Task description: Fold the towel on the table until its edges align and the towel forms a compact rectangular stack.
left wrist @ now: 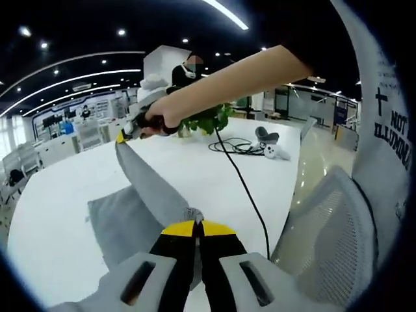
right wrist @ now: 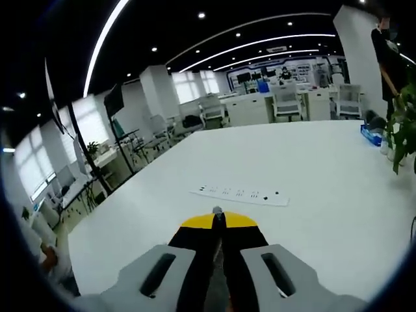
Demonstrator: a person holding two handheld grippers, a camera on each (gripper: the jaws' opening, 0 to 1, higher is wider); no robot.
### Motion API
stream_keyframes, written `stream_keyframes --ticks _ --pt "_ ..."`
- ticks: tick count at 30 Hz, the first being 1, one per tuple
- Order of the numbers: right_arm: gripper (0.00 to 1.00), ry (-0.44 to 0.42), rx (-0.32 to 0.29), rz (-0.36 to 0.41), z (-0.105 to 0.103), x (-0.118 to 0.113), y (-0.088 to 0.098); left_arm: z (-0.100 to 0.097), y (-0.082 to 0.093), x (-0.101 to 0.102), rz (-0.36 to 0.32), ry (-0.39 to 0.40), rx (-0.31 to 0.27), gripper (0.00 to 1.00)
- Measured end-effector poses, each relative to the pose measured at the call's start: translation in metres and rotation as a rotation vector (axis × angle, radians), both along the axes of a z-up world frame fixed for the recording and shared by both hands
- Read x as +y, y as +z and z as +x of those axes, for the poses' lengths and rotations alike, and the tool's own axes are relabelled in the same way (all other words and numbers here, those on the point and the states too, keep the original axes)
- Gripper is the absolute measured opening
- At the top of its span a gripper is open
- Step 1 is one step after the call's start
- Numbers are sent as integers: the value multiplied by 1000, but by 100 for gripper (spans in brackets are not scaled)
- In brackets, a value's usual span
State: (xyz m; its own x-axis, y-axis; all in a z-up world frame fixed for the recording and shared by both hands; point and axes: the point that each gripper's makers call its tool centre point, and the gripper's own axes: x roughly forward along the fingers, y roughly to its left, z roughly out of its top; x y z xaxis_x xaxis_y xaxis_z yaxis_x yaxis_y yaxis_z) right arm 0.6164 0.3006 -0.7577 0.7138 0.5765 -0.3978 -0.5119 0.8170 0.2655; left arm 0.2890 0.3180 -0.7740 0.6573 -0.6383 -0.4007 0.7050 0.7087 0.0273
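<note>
Towel (left wrist: 140, 195): grey, one edge lifted taut off the table (left wrist: 65, 195).
Left gripper (left wrist: 197, 227): clamps near corner.
Right gripper (left wrist: 128, 132): pinches far corner.
Tip: keep edge taut, lower both corners together.

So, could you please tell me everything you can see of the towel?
The towel is plain grey, soft-looking cloth. Its upper edge is lifted and stretched taut between the left claw, shut on a bunched corner, and the right claw, gripping the far corner. The rest lies on the white table.
</note>
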Motion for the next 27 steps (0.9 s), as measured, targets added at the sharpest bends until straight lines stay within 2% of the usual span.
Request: stream_keyframes --ticks 4,12,17,23,27 --pt "1 9 4 6 -3 14 -2 -2 -5 14 3 39 21 1" --pt "1 18 17 5 -9 36 -11 -6 -16 27 3 59 64 1" --pt "1 37 12 -22 -10 50 -16 -8 -25 31 -11 69 109 1" --pt "1 56 7 -52 -11 64 -22 -10 -31 45 -49 111 148 1" --pt "1 68 15 -65 -15 72 -31 -13 -40 54 -39 119 174 1"
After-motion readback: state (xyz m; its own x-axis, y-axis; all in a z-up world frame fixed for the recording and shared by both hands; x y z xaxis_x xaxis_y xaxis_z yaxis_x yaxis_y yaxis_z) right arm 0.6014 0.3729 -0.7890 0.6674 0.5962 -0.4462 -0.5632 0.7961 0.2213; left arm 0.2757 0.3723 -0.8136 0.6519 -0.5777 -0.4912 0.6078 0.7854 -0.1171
